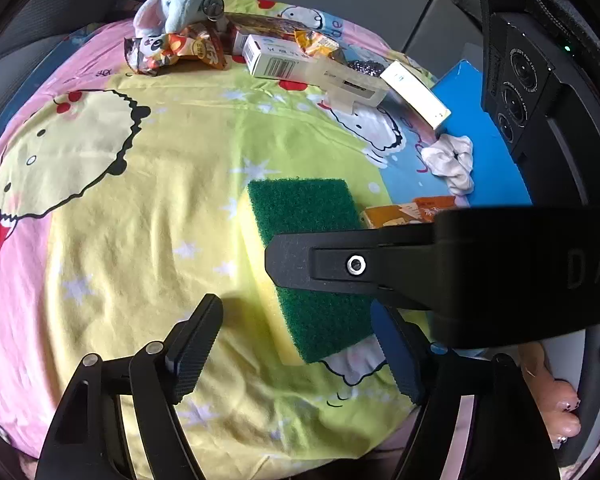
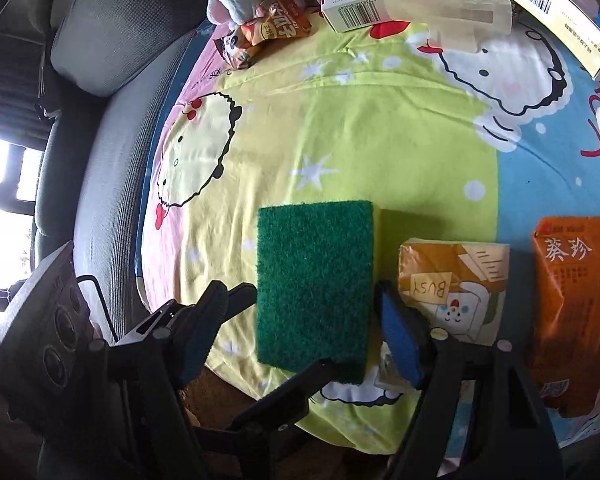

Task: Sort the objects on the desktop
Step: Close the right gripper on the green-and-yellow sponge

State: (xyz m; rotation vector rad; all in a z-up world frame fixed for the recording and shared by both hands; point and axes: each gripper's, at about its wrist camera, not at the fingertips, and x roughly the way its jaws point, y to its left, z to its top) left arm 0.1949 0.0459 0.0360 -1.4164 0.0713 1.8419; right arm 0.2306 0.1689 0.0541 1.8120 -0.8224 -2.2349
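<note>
I see both my left gripper [image 1: 295,348] and right gripper [image 2: 300,336] spread wide, straddling the green sponge [image 2: 316,284] on the worktop [image 2: 340,140].

Bright daylight enters from a blown-out window [image 2: 3,184] left of the right tool; colours vivid. Soft shadows beneath both tools; fisheye edges bend and darken.
</note>
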